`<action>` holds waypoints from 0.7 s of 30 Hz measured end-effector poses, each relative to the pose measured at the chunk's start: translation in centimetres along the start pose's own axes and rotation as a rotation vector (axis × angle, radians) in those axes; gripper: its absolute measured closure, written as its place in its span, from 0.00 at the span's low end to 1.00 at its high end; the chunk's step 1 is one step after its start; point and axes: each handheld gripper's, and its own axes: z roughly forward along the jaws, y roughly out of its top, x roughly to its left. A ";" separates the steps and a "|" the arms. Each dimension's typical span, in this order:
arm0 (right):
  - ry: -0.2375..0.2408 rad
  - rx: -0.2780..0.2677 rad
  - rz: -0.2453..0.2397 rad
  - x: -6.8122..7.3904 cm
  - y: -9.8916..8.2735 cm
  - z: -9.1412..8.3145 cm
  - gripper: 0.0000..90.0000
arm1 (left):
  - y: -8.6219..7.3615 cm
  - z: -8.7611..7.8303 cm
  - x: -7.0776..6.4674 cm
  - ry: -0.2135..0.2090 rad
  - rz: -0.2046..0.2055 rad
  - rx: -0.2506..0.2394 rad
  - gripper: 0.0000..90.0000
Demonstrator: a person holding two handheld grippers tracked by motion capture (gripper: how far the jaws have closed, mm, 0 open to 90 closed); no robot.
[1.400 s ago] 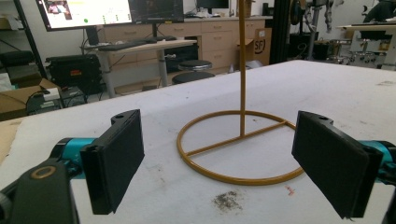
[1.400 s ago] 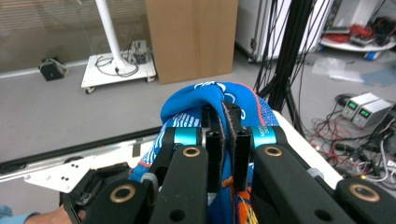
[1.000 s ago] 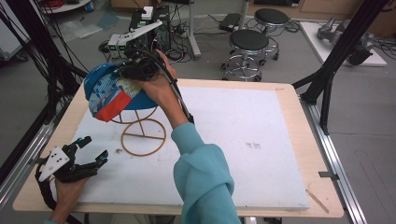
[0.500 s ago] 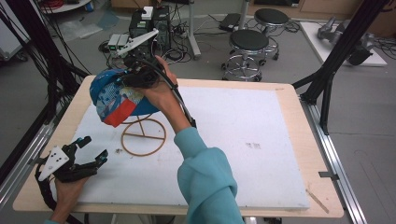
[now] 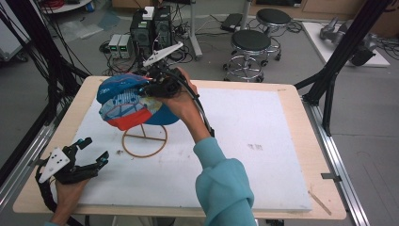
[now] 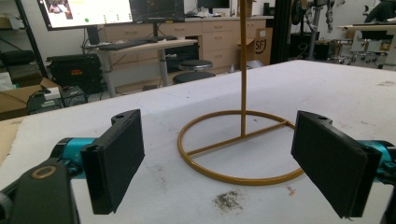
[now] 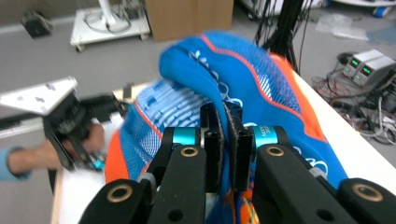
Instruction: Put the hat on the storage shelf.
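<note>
A blue and orange cap point(image 5: 131, 101) hangs just over the top of a gold wire stand point(image 5: 144, 140), whose ring base rests on the white mat. My right gripper point(image 5: 155, 88) comes in from the cap's right side and is shut on a fold of its fabric point(image 7: 243, 74). In the right gripper view my right gripper point(image 7: 223, 112) has just eased its jaws a touch, with the cloth still pinched between them. Whether the cap rests on the pole is hidden. My left gripper point(image 5: 96, 148) lies open at the front left. In its own view my left gripper point(image 6: 219, 154) faces the stand point(image 6: 243, 149) with nothing between the pads.
A white mat point(image 5: 263, 132) covers a wooden table point(image 5: 294, 96). Black frame struts point(image 5: 329, 80) rise at both sides. Beyond the far edge, stools point(image 5: 251, 40) and electronics boxes point(image 5: 150, 28) with cables stand on the floor.
My right hand has carried the cap down and slightly right, so it now sits over the stand's pole. The left gripper has stayed where it was, still open.
</note>
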 end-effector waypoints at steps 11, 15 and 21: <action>-0.022 0.003 0.011 -0.2 -3.6 -0.7 0.49 | 0.0 0.0 0.0 0.000 -0.001 0.002 0.19; -0.048 -0.029 0.016 0.0 -4.5 -1.8 0.29 | 0.0 0.0 0.0 0.000 -0.001 0.001 0.19; -0.101 -0.037 0.008 0.2 -6.9 -4.5 0.15 | 0.0 0.0 -0.1 -0.002 0.008 0.003 0.19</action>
